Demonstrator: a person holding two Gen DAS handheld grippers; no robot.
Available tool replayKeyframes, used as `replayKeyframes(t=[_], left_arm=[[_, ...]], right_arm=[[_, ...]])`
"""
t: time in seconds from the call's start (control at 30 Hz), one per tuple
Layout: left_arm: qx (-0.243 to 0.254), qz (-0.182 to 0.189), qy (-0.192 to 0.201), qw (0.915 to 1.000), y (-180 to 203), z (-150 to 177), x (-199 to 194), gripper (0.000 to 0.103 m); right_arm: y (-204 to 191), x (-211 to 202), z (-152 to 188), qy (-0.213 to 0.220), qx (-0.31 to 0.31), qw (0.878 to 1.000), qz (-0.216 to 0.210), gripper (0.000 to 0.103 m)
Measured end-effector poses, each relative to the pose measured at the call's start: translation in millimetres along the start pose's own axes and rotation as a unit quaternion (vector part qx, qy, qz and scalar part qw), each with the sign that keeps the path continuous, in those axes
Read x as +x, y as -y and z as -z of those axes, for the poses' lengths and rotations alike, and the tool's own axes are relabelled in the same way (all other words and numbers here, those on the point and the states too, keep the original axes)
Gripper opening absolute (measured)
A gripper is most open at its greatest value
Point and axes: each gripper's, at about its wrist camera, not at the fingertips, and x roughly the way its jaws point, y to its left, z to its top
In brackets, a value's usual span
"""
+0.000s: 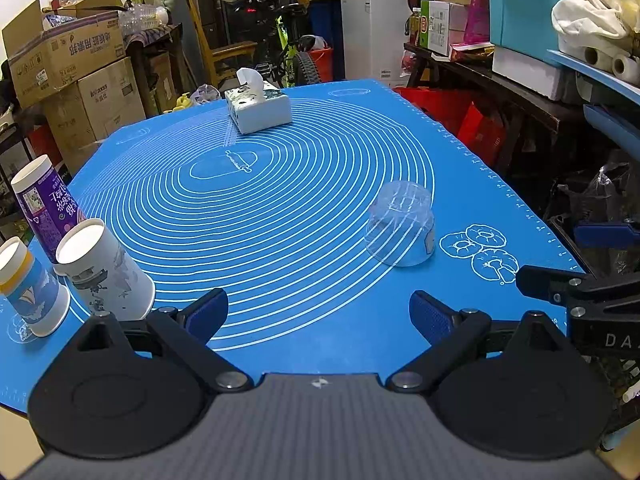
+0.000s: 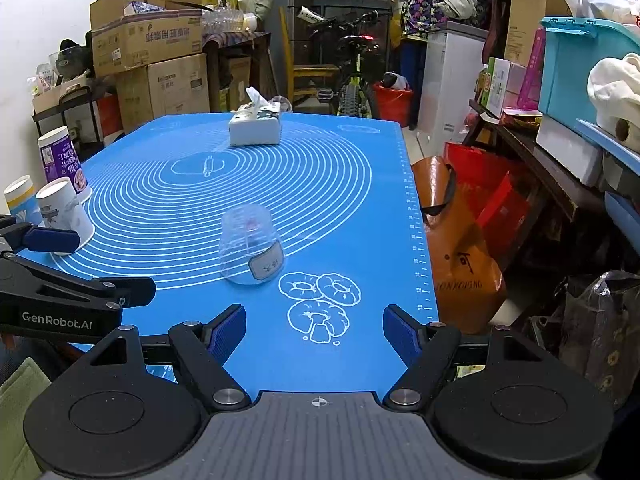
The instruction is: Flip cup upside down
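A clear plastic cup [image 1: 401, 225] stands mouth-down on the blue mat [image 1: 280, 208], right of centre; it also shows in the right wrist view [image 2: 250, 250] with a small label on its side. My left gripper [image 1: 319, 314] is open and empty, near the mat's front edge, short of the cup. My right gripper [image 2: 315, 328] is open and empty, above the doughnut drawings, just short of the cup. Three paper cups stand mouth-down at the left: a white one [image 1: 106, 270], a blue-and-white one [image 1: 32, 288] and a purple one [image 1: 46, 204].
A tissue box [image 1: 258, 106] sits at the mat's far side. The mat's right edge [image 2: 414, 216] drops off to bags [image 2: 460, 256] on the floor. Cardboard boxes [image 2: 148, 44], a bicycle and shelves surround the table.
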Motion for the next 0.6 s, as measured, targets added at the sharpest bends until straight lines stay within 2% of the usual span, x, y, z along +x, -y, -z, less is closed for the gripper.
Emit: replayKeyframes(t=[0.6], left_arm=[[0.002, -0.001, 0.000, 1.0000, -0.3, -0.3, 0.0, 0.097]], right_arm=[[3.8, 0.9, 1.9, -0.004, 0.002, 1.000, -0.001, 0.079]])
